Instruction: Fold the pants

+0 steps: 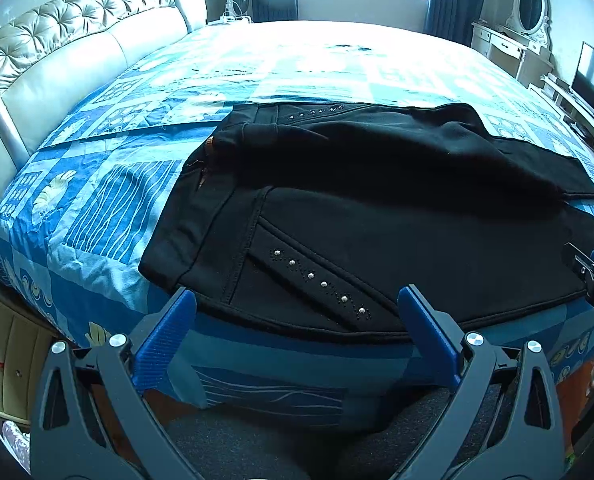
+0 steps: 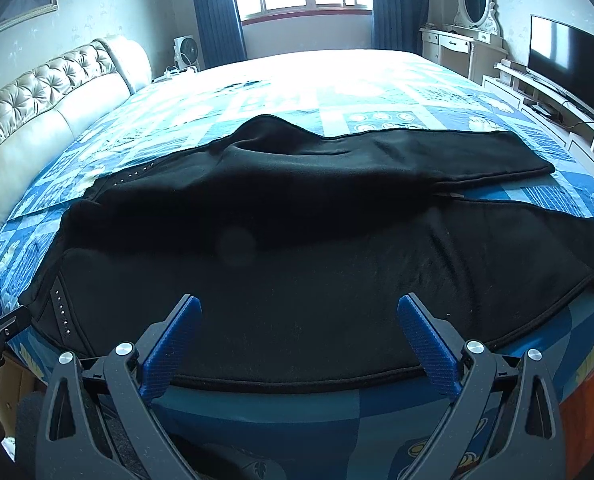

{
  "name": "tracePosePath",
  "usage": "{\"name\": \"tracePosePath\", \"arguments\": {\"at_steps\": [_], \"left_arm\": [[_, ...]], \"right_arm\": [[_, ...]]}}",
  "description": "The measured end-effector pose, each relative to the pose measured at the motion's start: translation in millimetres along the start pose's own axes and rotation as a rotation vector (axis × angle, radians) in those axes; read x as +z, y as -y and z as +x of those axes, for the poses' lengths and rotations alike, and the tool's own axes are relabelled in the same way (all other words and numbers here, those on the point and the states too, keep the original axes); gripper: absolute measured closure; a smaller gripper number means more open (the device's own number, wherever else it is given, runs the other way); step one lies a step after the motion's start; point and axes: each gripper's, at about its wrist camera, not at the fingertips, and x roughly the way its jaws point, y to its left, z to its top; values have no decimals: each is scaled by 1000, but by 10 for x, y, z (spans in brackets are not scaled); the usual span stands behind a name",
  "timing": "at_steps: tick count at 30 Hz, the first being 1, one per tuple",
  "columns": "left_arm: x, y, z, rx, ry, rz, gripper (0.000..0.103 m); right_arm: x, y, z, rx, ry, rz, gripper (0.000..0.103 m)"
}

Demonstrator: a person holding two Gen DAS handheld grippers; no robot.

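Observation:
Black pants [image 1: 377, 208] lie spread across the near side of the bed, waistband to the left, legs running right. Studded pocket trim [image 1: 321, 284] shows near the front edge. In the right wrist view the pants [image 2: 317, 260] show two legs lying side by side, apart at the hems on the right. My left gripper [image 1: 297, 300] is open and empty, just short of the near hem by the waist. My right gripper [image 2: 297, 312] is open and empty over the near leg's edge. The right gripper also shows at the right edge of the left wrist view [image 1: 593, 276].
The bed carries a blue patterned cover [image 1: 109, 208]. A tufted headboard [image 1: 57, 64] stands on the left. A dressing table with mirror [image 2: 469, 40] and a TV [image 2: 569, 68] stand on the right. A fan [image 2: 185, 52] and a window are at the back.

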Motion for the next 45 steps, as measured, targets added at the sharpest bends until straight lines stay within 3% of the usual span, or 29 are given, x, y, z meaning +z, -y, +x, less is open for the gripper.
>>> {"name": "tracePosePath", "arguments": {"at_steps": [45], "left_arm": [[-28,69,3,-7,5,19,2]], "right_arm": [[-46,-28,77,15,-28,-5,5]]}}
